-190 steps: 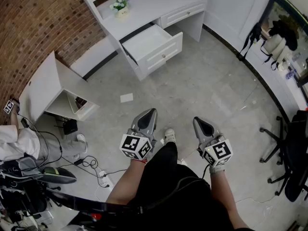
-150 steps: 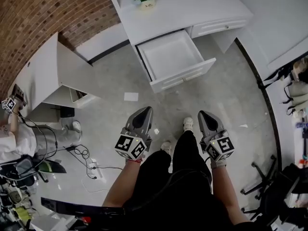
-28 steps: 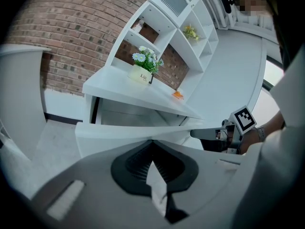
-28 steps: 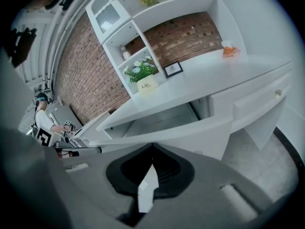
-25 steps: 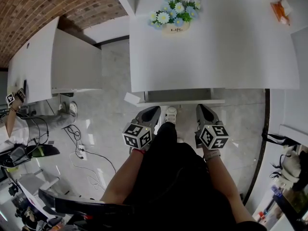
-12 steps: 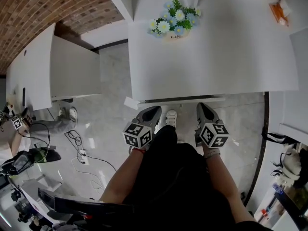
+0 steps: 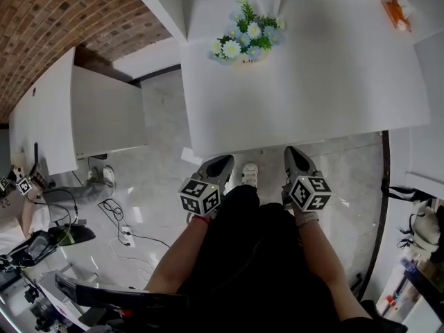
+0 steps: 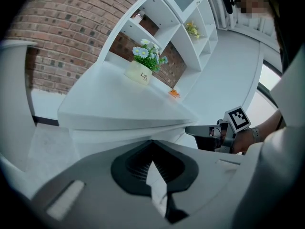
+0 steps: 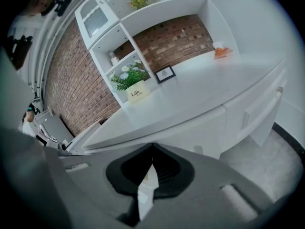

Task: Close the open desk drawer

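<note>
In the head view no drawer sticks out past the front edge of the white desk (image 7: 305, 82). My left gripper (image 7: 222, 162) and right gripper (image 7: 291, 151) point at that edge, side by side, both shut and holding nothing. In the left gripper view the shut left gripper (image 8: 152, 142) sits right at the white drawer front (image 8: 109, 135) under the desk top, and the right gripper (image 8: 206, 132) shows beside it. The right gripper view has the shut right gripper (image 9: 152, 147) close to the drawer front (image 9: 190, 128). Contact with the front cannot be told.
A pot of flowers (image 7: 244, 39) and an orange item (image 7: 393, 10) stand on the desk. A second white desk (image 7: 48, 116) stands to the left, with cables (image 7: 118, 220) on the floor. White shelves (image 9: 143, 18) rise behind the desk, against the brick wall.
The person walked up to the desk with the drawer open. Over the last second the last strip of drawer slid under the desk edge, with both grippers following it in.
</note>
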